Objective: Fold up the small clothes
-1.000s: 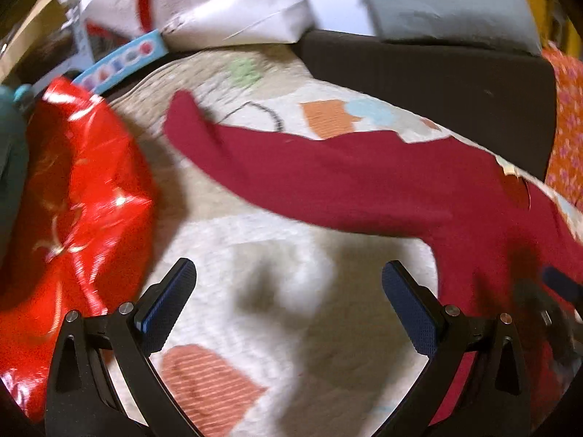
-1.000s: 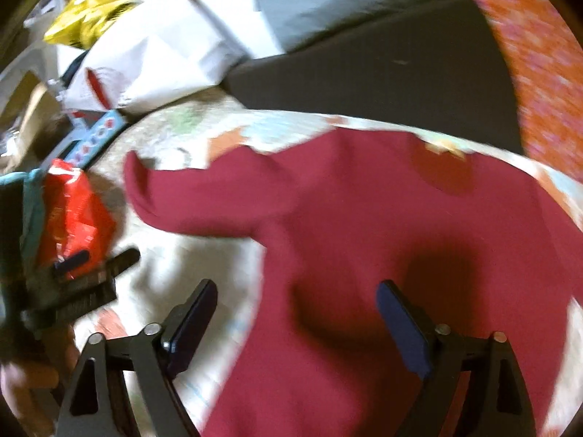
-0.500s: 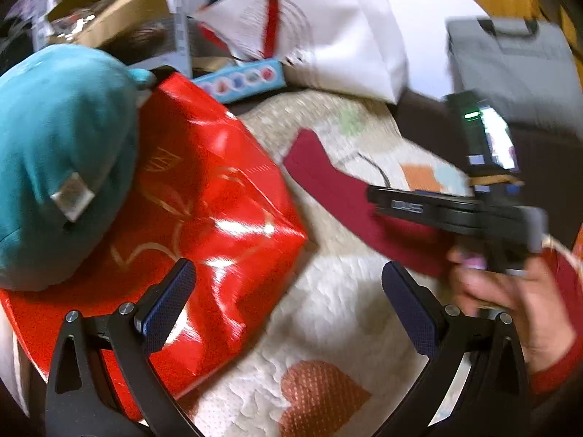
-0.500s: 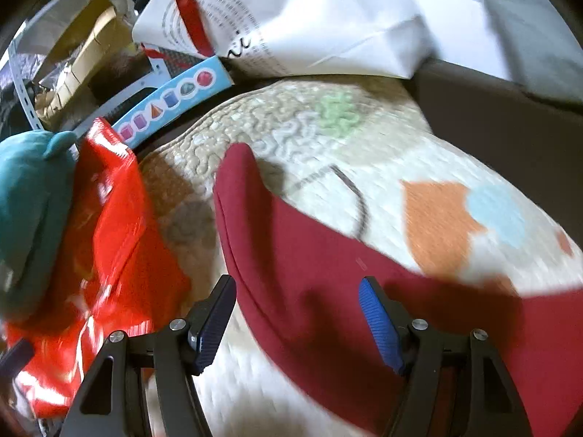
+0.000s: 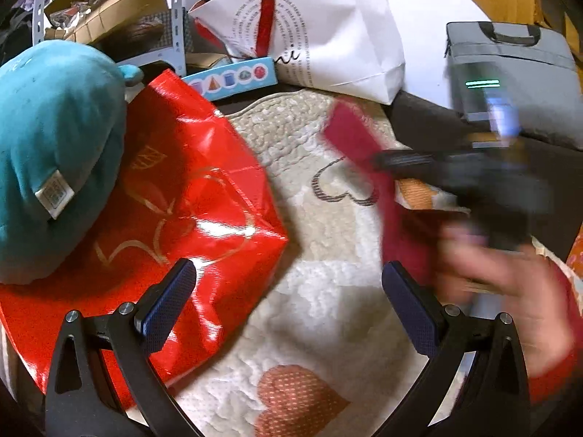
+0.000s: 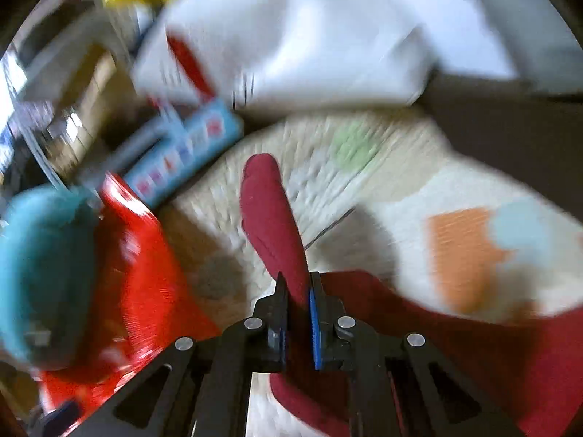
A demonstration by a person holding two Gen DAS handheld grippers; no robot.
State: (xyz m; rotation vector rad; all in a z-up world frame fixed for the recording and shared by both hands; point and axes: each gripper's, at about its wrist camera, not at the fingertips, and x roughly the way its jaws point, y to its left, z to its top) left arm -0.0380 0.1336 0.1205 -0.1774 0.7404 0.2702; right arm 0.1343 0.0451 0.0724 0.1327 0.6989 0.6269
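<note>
The right tongs (image 6: 298,291) are clenched on the sleeve (image 6: 271,215) of the dark red garment (image 6: 473,357), the cloth pinched between the two pads near where the sleeve meets the body. The sleeve runs from the pads toward the far edge of the quilted mat (image 5: 328,240), its rounded cuff pointing at the light blue box (image 5: 233,76) lying just off that edge. The rest of the garment lies spread over the right side of the mat, covering part of its heart pattern.

The left tongs (image 5: 288,313) are released, their fingers wide apart above bare mat near its near edge, holding nothing. Between them an orange heart print on the mat shows. From that side the right hand (image 5: 510,284) appears blurred, gripping its tool over the red cloth.

A shiny red bag (image 5: 175,218) lies over the left edge of the mat, and a teal plush toy (image 5: 54,153) rests against its far left side. Beyond the far edge sits a white paper bag (image 5: 328,36) with a red handle, and a grey laptop bag (image 5: 528,65) stands off the far right corner, on a dark piece of furniture.
</note>
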